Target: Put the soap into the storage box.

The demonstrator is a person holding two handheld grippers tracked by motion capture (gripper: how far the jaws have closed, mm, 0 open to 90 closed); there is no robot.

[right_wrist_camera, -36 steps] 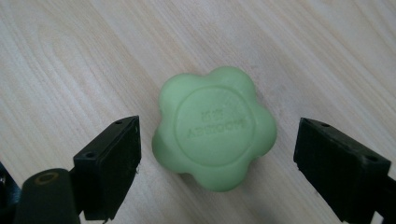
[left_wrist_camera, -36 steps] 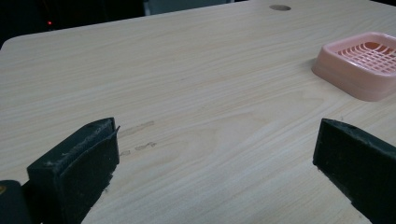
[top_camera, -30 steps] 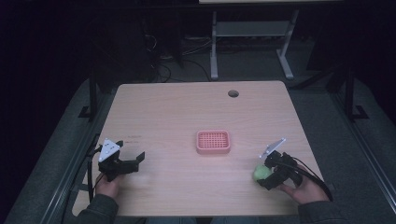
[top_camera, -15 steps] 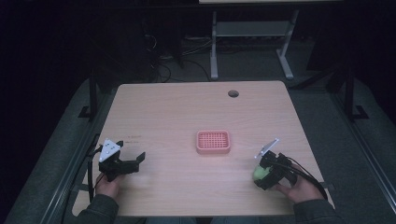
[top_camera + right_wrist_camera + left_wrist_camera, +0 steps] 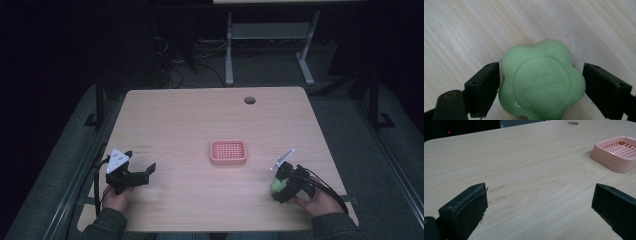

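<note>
While the right gripper (image 5: 541, 87) stands with its black jaws spread on both sides of the pale green flower-shaped bar of soap (image 5: 541, 82), the step in hand seems to be the grasping of this soap. The left jaw is just beside one lobe, perhaps touching it; the right jaw is a little apart from the opposite lobe, so the soap is not yet pinched. It lies flat on the light wooden table (image 5: 200, 120), near the front right corner, as the high view shows (image 5: 276, 186).

To do this step well, the person should close the jaws slowly and keep them centred, so that both pads meet the soap at the same time and do not push it sideways. The lobes are round and the surface looks smooth, so it may slip; a grip in the hollows between lobes would likely hold better than one on the rounded tips. The pink plastic soap dish with a grid bottom (image 5: 228, 151) stands near the middle of the table and is probably the goal.

The left gripper (image 5: 136, 174) rests near the front left corner, its jaws wide apart and holding nothing.

Raised letters are stamped inside a round ring on the soap, upside down in the right gripper view, but they are too faint to read with certainty.
</note>
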